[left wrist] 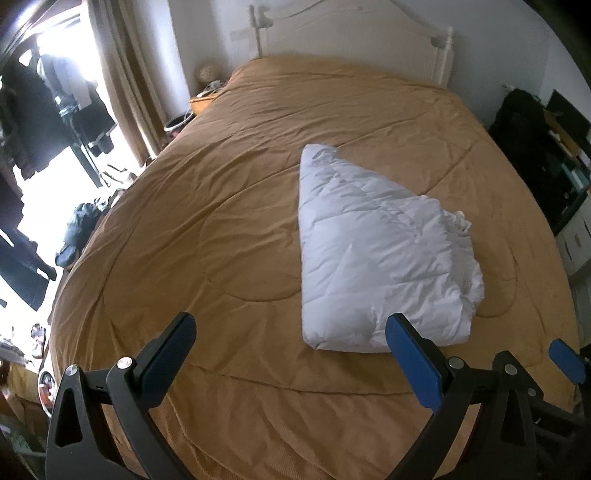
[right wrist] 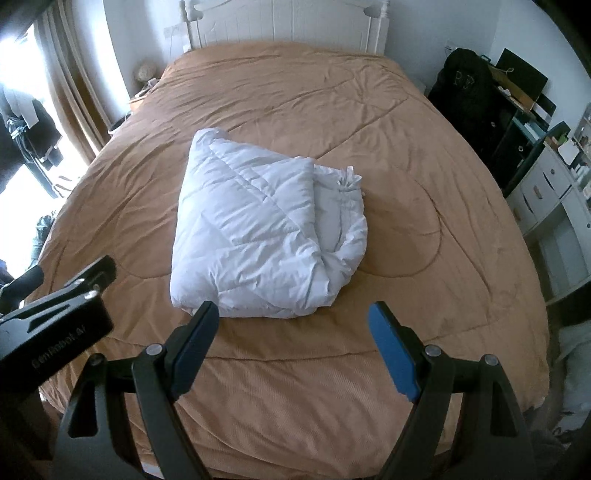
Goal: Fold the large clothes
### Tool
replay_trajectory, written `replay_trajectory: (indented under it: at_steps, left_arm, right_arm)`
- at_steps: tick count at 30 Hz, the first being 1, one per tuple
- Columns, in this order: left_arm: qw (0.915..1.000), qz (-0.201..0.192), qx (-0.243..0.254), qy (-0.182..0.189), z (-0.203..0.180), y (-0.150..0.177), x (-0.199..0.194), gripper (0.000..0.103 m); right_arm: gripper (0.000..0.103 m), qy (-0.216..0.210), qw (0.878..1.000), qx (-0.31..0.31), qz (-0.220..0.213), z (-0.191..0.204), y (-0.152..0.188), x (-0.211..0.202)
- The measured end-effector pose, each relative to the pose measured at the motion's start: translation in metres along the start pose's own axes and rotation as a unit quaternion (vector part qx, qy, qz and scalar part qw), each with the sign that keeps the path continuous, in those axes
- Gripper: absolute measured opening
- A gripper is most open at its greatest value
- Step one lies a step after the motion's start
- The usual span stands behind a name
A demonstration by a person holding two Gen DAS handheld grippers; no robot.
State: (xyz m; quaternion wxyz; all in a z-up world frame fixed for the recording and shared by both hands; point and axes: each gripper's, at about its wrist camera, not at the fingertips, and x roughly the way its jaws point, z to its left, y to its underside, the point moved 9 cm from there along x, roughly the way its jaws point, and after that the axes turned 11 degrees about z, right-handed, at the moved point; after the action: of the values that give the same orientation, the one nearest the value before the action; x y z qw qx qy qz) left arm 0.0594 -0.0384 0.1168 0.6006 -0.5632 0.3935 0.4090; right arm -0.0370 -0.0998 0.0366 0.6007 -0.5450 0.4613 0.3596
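A white quilted garment lies folded into a thick bundle on the tan bedspread; in the right wrist view it sits in the middle of the bed, with a loose bunched edge on its right side. My left gripper is open and empty, held above the foot of the bed, just short of the bundle's near edge. My right gripper is open and empty, also just short of the bundle's near edge. The right gripper's blue pad shows at the right of the left wrist view.
A white headboard stands at the far end. Curtains and a bright window are on the left, with clothes on the floor. A black bag and white drawers stand on the right.
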Motion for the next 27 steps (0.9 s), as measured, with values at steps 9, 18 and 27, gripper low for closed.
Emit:
replay_trajectory:
  at_steps: [9, 18, 27]
  left_arm:
    - [0.9999, 0.011, -0.005, -0.001, 0.005, 0.004, 0.005, 0.102]
    - [0.9998, 0.018, -0.005, 0.004, 0.003, 0.006, 0.009, 0.102]
    - [0.9998, 0.017, -0.004, 0.005, 0.003, 0.006, 0.009, 0.102]
  right_arm:
    - [0.083, 0.010, 1.000, 0.010, -0.004, -0.003, 0.001, -0.002]
    - [0.083, 0.011, 1.000, 0.005, 0.008, -0.003, 0.002, 0.003]
    - [0.083, 0.014, 1.000, 0.003, 0.018, -0.002, 0.005, 0.008]
